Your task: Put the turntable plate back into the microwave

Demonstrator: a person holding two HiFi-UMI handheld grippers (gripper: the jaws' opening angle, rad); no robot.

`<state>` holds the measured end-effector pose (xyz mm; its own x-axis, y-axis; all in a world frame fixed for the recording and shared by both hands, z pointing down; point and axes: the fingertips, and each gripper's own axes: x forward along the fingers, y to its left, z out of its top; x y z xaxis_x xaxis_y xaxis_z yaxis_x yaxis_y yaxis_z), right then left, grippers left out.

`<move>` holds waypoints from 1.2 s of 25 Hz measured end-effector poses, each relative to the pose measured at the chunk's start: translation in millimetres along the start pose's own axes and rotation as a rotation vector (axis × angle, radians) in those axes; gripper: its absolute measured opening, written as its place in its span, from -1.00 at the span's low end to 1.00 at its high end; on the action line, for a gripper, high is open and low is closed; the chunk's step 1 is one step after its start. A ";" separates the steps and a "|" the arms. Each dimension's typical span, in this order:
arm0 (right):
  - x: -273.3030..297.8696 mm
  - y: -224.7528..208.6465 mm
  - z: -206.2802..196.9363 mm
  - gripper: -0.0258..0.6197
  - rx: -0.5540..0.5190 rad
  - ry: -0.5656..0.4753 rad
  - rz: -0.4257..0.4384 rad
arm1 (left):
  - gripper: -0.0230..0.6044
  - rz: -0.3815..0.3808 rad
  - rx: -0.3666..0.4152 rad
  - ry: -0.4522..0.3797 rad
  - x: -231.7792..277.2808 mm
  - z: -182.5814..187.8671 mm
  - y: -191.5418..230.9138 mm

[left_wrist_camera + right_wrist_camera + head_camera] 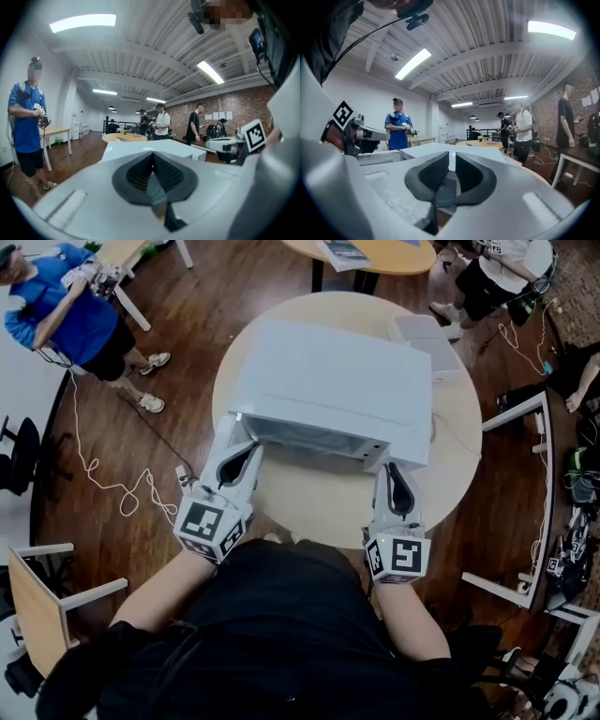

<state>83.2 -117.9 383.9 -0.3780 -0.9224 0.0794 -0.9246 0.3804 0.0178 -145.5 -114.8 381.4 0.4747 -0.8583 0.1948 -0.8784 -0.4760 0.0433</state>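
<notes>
A white microwave [328, 371] stands on a round pale table [319, 507], its front facing me. My left gripper [242, 435] reaches the microwave's front left corner with its pads together and nothing seen between them. My right gripper [390, 468] hovers at the front right corner, all but closed, with a thin slit at the tips and nothing seen in it. The left gripper view looks past the left gripper [152, 154] over the microwave top [154, 146]. The right gripper [450, 157] shows the same top [426, 151]. No turntable plate shows in any view.
A small white box [422, 334] sits behind the microwave. A person in blue [66, 315] stands far left by a white cable [94, 465] on the wooden floor. Another person [497, 273] stands far right. A wooden desk [37, 615] is near left, a metal frame [525, 512] to the right.
</notes>
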 end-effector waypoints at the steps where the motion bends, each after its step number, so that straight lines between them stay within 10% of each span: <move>1: 0.0 0.6 -0.5 -0.80 -0.007 -0.003 0.001 | -0.90 0.003 0.000 0.001 -0.3 -0.2 0.5; 30: -9.7 -1.1 -25.3 -0.92 -0.071 0.042 -0.022 | -0.90 -0.050 -0.009 -0.041 14.1 -13.0 -4.9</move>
<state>89.0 -107.6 408.3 -0.3537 -0.9276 0.1204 -0.9266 0.3650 0.0906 -135.3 -122.0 396.7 0.5196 -0.8408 0.1519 -0.8539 -0.5169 0.0605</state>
